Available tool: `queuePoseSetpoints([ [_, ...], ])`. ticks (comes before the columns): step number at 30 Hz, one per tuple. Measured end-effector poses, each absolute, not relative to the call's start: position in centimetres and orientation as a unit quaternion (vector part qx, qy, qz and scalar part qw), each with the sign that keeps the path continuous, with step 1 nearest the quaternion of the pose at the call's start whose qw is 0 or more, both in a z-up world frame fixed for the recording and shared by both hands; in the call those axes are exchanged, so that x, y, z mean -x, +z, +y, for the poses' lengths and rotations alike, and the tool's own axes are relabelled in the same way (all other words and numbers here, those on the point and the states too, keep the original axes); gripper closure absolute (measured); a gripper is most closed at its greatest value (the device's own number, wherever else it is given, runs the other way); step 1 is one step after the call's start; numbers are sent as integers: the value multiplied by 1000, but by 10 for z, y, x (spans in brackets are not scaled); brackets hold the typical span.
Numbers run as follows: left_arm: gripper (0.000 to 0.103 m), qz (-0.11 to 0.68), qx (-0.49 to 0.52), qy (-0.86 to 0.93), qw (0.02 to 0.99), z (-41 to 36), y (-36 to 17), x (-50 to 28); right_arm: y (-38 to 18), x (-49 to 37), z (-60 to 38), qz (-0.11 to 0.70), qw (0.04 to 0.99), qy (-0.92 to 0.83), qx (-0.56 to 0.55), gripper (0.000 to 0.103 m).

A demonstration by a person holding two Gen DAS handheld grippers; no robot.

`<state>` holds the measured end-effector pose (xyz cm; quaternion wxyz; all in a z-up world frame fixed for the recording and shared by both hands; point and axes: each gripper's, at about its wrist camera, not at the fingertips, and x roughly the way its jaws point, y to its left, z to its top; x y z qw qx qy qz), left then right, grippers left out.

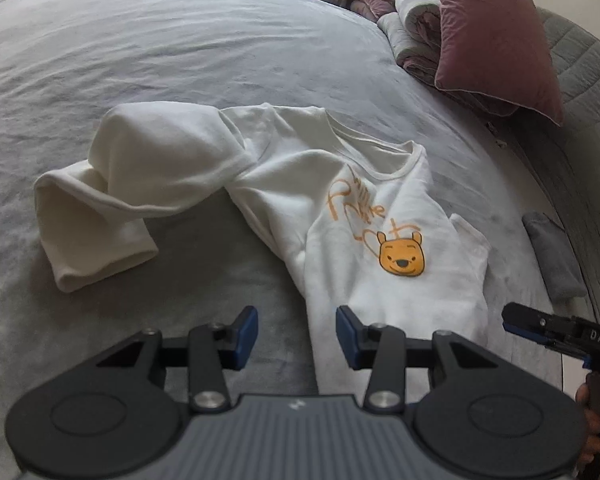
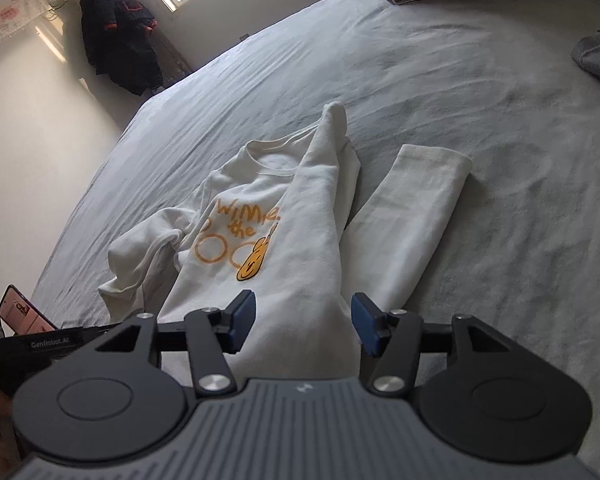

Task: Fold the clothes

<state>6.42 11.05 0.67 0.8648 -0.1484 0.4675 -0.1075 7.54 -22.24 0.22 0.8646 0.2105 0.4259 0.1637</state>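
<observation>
A white long-sleeved sweatshirt (image 1: 284, 176) with an orange bear print (image 1: 402, 258) lies rumpled on a grey bed sheet (image 1: 140, 60). One sleeve (image 1: 100, 216) bends out to the left. My left gripper (image 1: 297, 336) is open, just above the shirt's near hem, holding nothing. In the right wrist view the same sweatshirt (image 2: 284, 264) shows a fold ridge up its middle, with a sleeve (image 2: 412, 216) stretched out to the right. My right gripper (image 2: 303, 326) is open over the near hem. The right gripper (image 1: 548, 330) also shows at the left wrist view's right edge.
Mauve pillows and folded bedding (image 1: 472, 28) are piled at the head of the bed. A small grey cloth (image 1: 552, 256) lies by the quilted edge. Dark clothes (image 2: 120, 40) hang near a window. A phone (image 2: 24, 312) sits low at the left.
</observation>
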Motion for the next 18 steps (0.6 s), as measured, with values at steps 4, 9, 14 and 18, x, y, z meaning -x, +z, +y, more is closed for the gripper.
queuePoseSetpoints([
  [4, 58, 475, 162, -154, 851, 103, 1, -50, -7, -74, -217, 444, 854, 184, -197, 45],
  [9, 59, 483, 189, -219, 826, 92, -10, -36, -11, -69, -205, 463, 850, 195, -158, 42],
  [14, 79, 473, 213, -250, 818, 85, -11, -37, -16, -66, -203, 462, 847, 202, -170, 42],
  [18, 87, 467, 256, -259, 806, 84, -17, -51, -10, -63, -206, 450, 849, 205, -185, 42],
])
